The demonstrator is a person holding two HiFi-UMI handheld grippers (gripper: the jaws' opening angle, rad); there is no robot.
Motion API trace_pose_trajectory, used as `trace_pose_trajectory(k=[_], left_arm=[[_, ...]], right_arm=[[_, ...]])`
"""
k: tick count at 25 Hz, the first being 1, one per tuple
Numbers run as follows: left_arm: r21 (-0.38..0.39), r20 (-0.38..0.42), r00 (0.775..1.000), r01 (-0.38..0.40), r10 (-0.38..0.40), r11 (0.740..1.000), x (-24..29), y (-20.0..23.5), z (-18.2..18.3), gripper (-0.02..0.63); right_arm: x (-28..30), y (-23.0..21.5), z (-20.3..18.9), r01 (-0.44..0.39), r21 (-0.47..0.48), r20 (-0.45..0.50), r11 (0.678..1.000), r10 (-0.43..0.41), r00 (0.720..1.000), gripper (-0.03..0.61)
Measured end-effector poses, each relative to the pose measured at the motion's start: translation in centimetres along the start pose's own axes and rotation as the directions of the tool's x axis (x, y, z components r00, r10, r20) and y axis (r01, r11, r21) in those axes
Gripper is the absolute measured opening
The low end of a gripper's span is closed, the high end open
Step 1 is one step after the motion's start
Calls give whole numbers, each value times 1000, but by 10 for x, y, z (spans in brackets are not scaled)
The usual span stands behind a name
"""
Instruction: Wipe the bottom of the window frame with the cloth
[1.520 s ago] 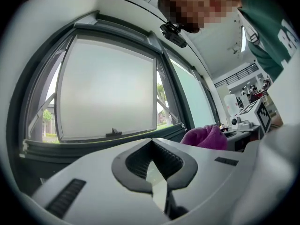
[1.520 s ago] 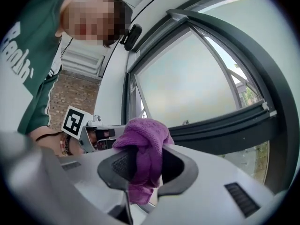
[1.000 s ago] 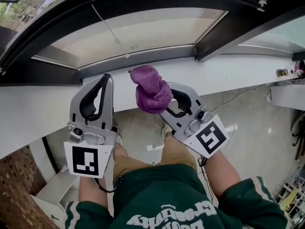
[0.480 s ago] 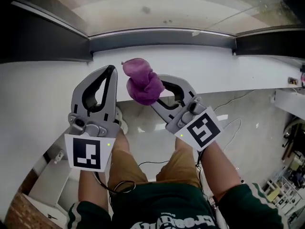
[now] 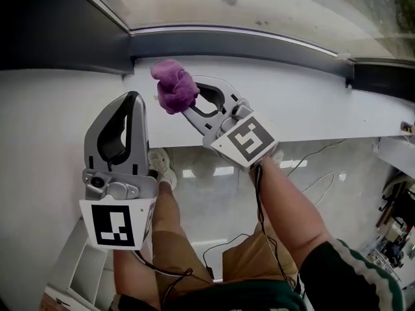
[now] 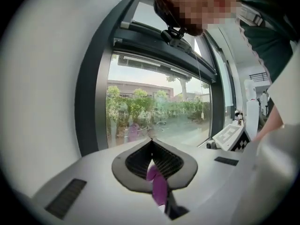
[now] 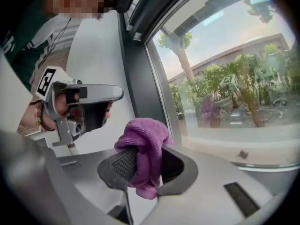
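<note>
In the head view my right gripper (image 5: pixel 181 102) is shut on a bunched purple cloth (image 5: pixel 171 85). The cloth rests over the white sill (image 5: pixel 305 102), just below the dark grey bottom rail of the window frame (image 5: pixel 246 42) and near its left corner. The right gripper view shows the cloth (image 7: pixel 146 135) pinched between the ribbed pads of that gripper (image 7: pixel 145 165), with the glass just beyond. My left gripper (image 5: pixel 133 100) hangs lower left, off the sill, its jaws together. In its own view the left gripper (image 6: pixel 151 144) is shut, with a purple sliver in the slit behind the tips.
A dark upright frame post (image 5: pixel 58 24) closes the left end of the rail. Below the sill are a pale floor with cables (image 5: pixel 311 173), a white shelf (image 5: pixel 71 271), my shoe (image 5: pixel 159 164) and clutter at the right edge (image 5: pixel 395 238).
The right gripper has carried the cloth left and up over the sill toward the frame's left corner. The left gripper has dropped lower. My view has swung left.
</note>
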State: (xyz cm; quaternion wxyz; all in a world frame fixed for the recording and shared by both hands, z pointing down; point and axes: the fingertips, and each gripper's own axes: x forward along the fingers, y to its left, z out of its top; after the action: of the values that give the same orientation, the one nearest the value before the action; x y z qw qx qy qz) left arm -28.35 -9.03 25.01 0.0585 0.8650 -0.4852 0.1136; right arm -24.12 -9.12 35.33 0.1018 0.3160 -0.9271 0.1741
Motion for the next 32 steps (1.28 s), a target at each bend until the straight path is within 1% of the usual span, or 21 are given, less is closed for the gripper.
trace_pose_trajectory(k=[3, 5, 8, 11, 15, 17, 20, 24, 27, 29, 32], left_arm=[[-14, -11, 1000, -13, 13, 1000, 13, 8, -28, 9], [-15, -2, 1000, -18, 18, 1000, 24, 13, -38, 9], [-25, 13, 1000, -23, 24, 999, 40, 18, -51, 9], [-43, 12, 999, -38, 39, 998, 50, 24, -68, 9], [-46, -16, 999, -44, 44, 998, 61, 39, -76, 9], [-32, -33, 998, -49, 48, 998, 60, 39, -83, 9], [-7, -62, 996, -62, 61, 998, 60, 33, -97, 9], [-37, -88, 993, -85, 81, 996, 59, 34, -111, 9], [-62, -113, 990, -95, 87, 994, 55, 39, -118, 9], [-66, -120, 989, -97, 89, 993, 53, 41, -120, 9], [-64, -127, 988, -94, 86, 993, 52, 43, -119, 9]], right_arm=[[26, -12, -18, 9, 47, 40, 999, -11, 999, 112], [43, -18, -35, 4, 74, 48, 997, -7, 999, 112], [66, -22, -61, -15, 90, 29, 996, 13, 999, 113], [83, -27, -81, -15, 83, 6, 996, 15, 1000, 112], [110, -40, -83, 23, 70, -27, 997, -21, 999, 112], [118, -46, -87, 41, 90, -34, 995, -38, 999, 112], [124, -47, -98, 33, 129, -64, 991, -25, 998, 112], [132, -41, -109, 17, 101, -119, 995, -4, 993, 112], [136, -40, -113, 19, 122, -128, 992, -3, 992, 112], [134, -40, -115, 26, 118, -139, 993, -9, 990, 112], [129, -45, -116, 56, 94, -163, 994, -41, 986, 112]])
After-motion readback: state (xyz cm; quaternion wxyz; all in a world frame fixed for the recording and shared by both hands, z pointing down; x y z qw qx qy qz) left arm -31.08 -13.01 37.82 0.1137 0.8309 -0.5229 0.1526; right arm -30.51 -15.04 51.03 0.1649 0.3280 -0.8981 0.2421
